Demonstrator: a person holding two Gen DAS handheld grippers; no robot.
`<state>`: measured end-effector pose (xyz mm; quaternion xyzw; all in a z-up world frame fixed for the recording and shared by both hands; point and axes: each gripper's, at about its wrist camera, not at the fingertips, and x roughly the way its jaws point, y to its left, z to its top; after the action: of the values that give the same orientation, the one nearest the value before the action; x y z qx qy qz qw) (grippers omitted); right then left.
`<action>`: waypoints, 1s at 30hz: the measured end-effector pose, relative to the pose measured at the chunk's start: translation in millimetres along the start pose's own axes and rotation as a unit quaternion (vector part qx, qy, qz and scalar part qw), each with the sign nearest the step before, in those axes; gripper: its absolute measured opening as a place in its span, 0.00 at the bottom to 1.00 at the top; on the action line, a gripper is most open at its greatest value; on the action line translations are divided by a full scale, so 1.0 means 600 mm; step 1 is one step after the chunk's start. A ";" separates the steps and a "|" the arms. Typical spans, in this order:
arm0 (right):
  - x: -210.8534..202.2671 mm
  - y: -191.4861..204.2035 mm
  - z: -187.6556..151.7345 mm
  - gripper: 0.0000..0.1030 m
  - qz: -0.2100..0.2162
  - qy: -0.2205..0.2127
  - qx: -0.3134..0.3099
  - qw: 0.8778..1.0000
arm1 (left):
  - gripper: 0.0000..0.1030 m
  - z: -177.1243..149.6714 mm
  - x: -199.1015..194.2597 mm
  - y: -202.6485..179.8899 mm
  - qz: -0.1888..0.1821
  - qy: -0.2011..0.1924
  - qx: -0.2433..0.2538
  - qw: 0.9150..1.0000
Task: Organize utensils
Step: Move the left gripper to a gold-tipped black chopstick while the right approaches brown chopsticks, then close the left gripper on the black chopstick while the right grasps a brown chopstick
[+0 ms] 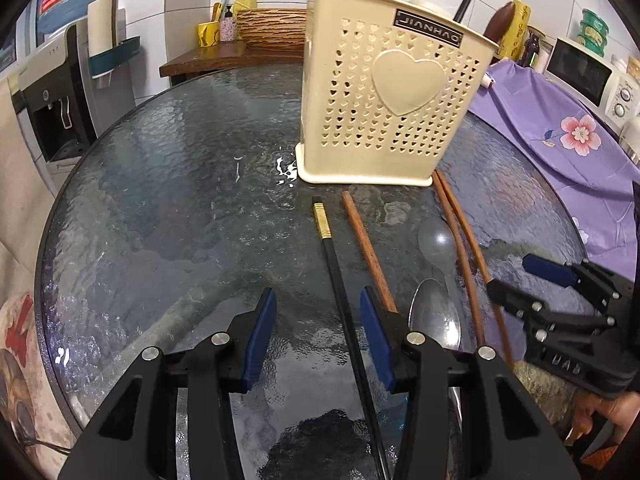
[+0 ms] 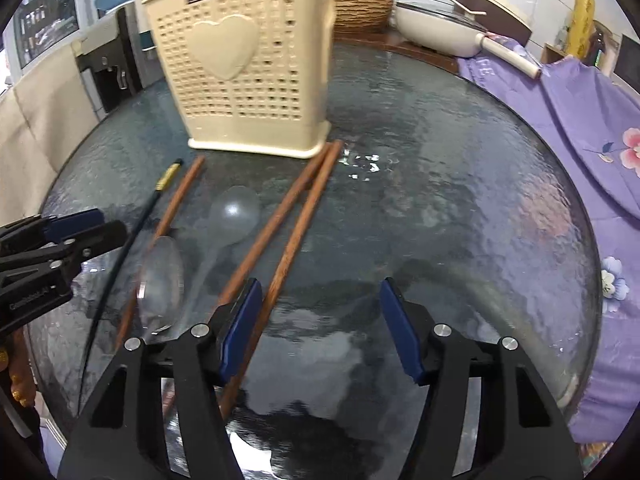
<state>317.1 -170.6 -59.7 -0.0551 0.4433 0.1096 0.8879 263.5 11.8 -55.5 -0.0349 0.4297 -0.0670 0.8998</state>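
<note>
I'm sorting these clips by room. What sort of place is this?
Most likely a home kitchen or dining corner: a microwave, a water dispenser and a lidded pan stand around the glass table.

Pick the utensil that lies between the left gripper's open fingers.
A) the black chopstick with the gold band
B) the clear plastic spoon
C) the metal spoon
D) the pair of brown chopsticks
A: in the left wrist view the black chopstick runs between the left gripper pads, untouched.

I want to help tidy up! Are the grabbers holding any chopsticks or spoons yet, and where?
Nothing yet. The black chopstick lies between the left gripper's open fingers, untouched. The right gripper is open too.
</note>
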 end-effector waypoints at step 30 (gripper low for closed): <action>0.103 -0.027 0.125 0.21 0.006 0.000 0.056 0.998 | 0.13 0.073 0.072 -0.014 0.018 0.017 0.004 1.000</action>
<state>414.9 -162.8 -64.0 -0.0030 0.4489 0.0897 0.8891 323.6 -2.5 -60.1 -0.0219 0.4452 -0.0530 0.8936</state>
